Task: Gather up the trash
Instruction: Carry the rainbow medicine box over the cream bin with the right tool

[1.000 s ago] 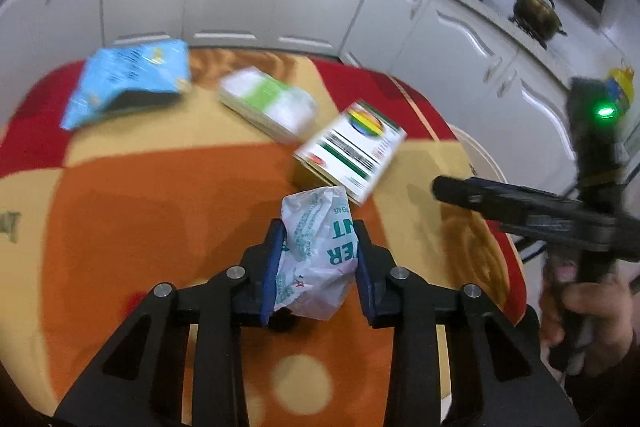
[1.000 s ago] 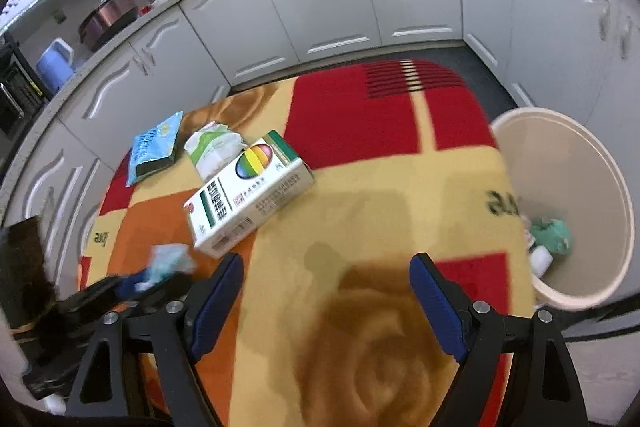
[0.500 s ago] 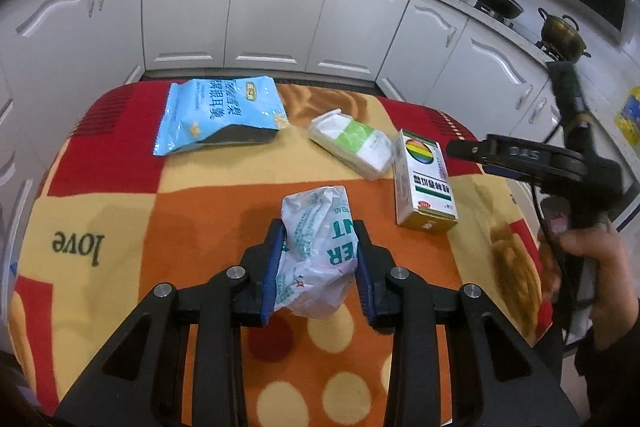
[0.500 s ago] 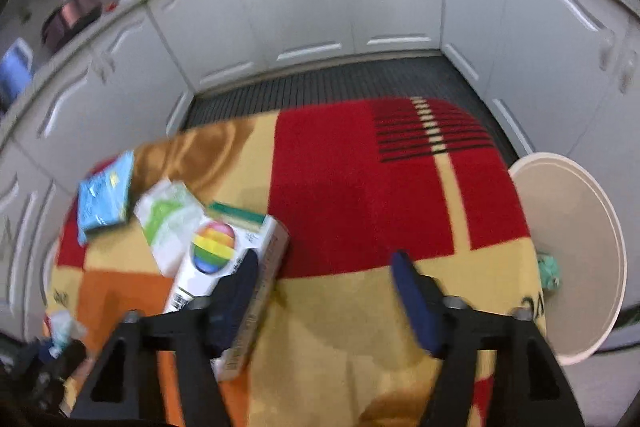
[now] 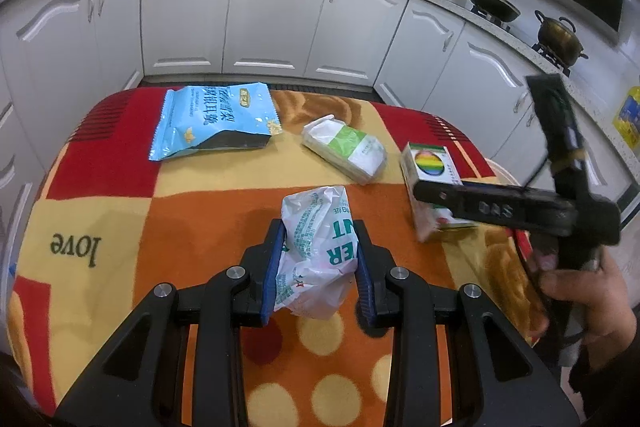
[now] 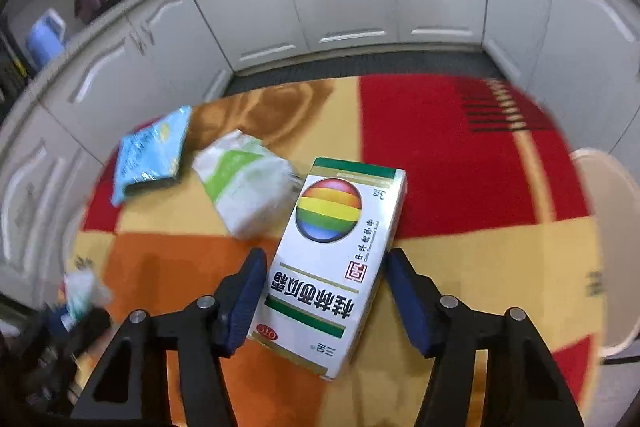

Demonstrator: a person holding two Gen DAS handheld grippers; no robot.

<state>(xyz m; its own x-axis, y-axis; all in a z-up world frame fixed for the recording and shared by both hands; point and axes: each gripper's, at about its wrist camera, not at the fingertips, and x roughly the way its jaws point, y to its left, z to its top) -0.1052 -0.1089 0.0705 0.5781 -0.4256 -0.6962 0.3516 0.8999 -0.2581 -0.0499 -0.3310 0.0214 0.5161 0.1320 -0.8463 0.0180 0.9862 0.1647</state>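
The left gripper (image 5: 318, 267) is clamped on a crumpled white plastic bag (image 5: 316, 251) with green print, its blue pads pressed into both sides of the bundle and holding it just above the tablecloth (image 5: 180, 219), a bright patchwork of red, orange and yellow with the word "love" on it. Beyond it, toward the white cabinets (image 5: 276, 15), a light blue snack packet (image 5: 212, 121) lies flat on the cloth, and just to its right lies a soft pack of tissues (image 5: 346, 149) in green and white wrap, near the packet but not touching it. To the right of the tissues sits a white medicine box (image 6: 340, 259) with a rainbow ball printed on it, lying flat on the cloth. The right gripper (image 6: 324, 301), held in a person's hand (image 5: 580, 291), points steeply down over this box; its jaws are closing with the box's near end between them, the left pad just beside the box's edge and the right pad close to the other side, though I cannot tell whether either is pressing yet. Off the right edge of the table a cream-coloured bin (image 6: 612, 259) stands on the floor, its rim partly in view and blurred.
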